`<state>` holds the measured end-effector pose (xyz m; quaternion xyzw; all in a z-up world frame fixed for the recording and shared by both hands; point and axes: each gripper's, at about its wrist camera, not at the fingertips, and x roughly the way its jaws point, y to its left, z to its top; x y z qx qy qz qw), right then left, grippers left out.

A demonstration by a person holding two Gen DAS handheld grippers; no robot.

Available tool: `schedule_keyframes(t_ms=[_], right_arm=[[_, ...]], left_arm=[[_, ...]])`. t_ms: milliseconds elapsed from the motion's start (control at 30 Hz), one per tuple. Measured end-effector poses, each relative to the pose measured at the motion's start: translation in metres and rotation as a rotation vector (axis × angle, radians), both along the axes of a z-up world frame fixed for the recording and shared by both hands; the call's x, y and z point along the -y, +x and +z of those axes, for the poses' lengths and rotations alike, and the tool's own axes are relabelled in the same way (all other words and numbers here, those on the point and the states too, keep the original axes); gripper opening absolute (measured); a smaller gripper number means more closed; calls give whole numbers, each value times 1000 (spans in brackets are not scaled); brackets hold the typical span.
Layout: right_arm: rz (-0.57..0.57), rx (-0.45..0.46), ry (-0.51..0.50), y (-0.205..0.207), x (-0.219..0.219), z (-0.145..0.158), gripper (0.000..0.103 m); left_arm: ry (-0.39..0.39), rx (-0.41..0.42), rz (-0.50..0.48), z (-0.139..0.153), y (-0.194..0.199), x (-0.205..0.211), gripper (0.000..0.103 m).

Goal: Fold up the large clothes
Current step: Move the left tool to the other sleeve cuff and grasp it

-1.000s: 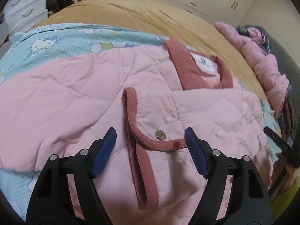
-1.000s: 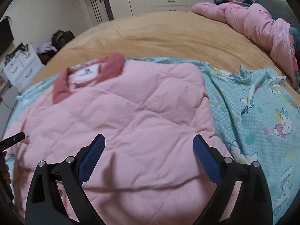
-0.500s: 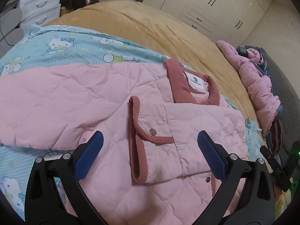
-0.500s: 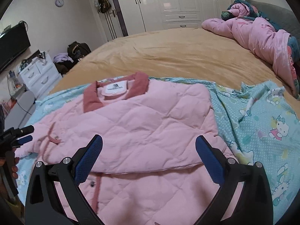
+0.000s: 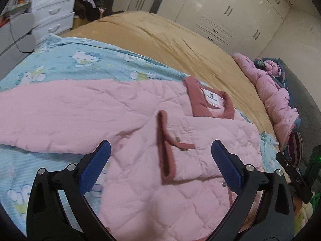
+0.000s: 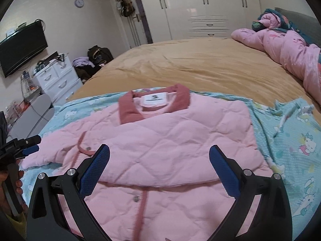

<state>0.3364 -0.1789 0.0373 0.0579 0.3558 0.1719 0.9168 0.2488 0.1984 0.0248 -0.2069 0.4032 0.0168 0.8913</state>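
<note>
Both my left gripper (image 5: pixel 160 160) and right gripper (image 6: pixel 159 160) gape empty, fingers wide, over the soft, puffy, light quilted jacket (image 6: pixel 176 140); I'd pinch its hem just below my fingers.

Both wrist cameras look down over their tongs, sharing the jacket (image 5: pixel 152 124)

Both claws have drawn up and back from the pink jacket (image 5: pixel 140 120), the left claw (image 5: pixel 160 164) having opened wider, empty.
</note>
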Motion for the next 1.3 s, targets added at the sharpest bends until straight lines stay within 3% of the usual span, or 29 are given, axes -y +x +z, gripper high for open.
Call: schedule_keyframes(t_ms=[600, 1300], right_arm=[[227, 13, -17, -28, -132, 21, 99], [435, -67, -63, -57, -273, -13, 99]], left_arm=[[-45, -8, 164, -23, -59, -93, 94], [-177, -69, 391, -81, -132, -209, 94]])
